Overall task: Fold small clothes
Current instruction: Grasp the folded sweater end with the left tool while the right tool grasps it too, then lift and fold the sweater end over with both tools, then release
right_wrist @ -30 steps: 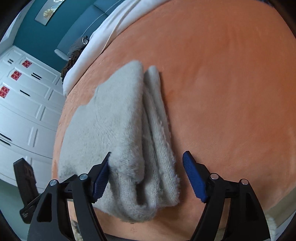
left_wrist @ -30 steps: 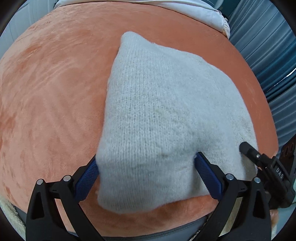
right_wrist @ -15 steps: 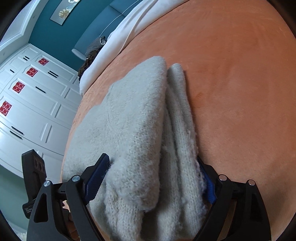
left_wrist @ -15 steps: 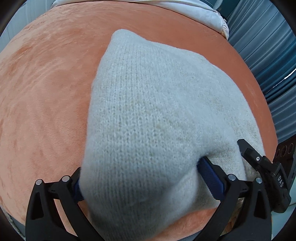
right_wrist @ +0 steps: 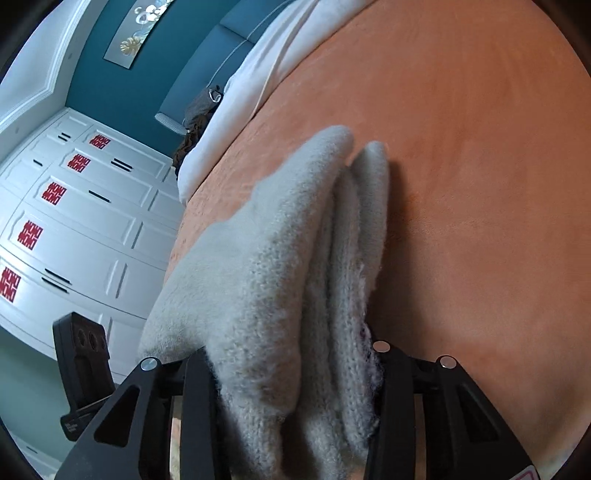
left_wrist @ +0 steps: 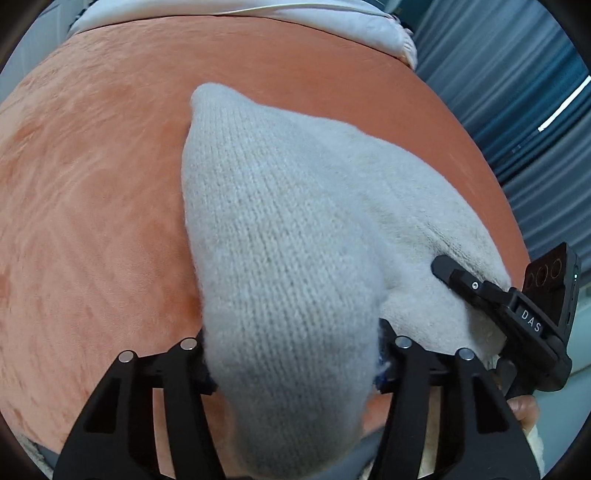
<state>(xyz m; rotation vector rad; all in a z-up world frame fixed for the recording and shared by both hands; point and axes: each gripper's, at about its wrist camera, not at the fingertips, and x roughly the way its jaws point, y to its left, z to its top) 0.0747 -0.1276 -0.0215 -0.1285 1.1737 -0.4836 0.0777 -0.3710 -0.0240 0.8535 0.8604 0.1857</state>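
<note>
A pale grey knitted garment [left_wrist: 295, 236] lies folded on an orange plush bedspread [left_wrist: 92, 184]. My left gripper [left_wrist: 291, 354] is shut on its near left edge; the knit bulges up over the fingertips and hides the blue pads. My right gripper [right_wrist: 295, 365] is shut on the near right edge, where several stacked layers of the garment [right_wrist: 280, 266] show. The right gripper also shows in the left wrist view [left_wrist: 495, 306], lying against the garment's right edge. The gripped edge is lifted off the bedspread.
White bedding [left_wrist: 258, 11] lies along the far edge of the bed. Blue curtains [left_wrist: 517, 92] hang to the right. White cabinet doors with red stickers [right_wrist: 74, 229] and a teal wall [right_wrist: 147, 74] stand left of the bed. The orange bedspread [right_wrist: 480, 184] stretches to the right.
Both grippers have gone from open around the garment's near edge to shut on it. The gripped edge has risen and bunched toward the cameras.
</note>
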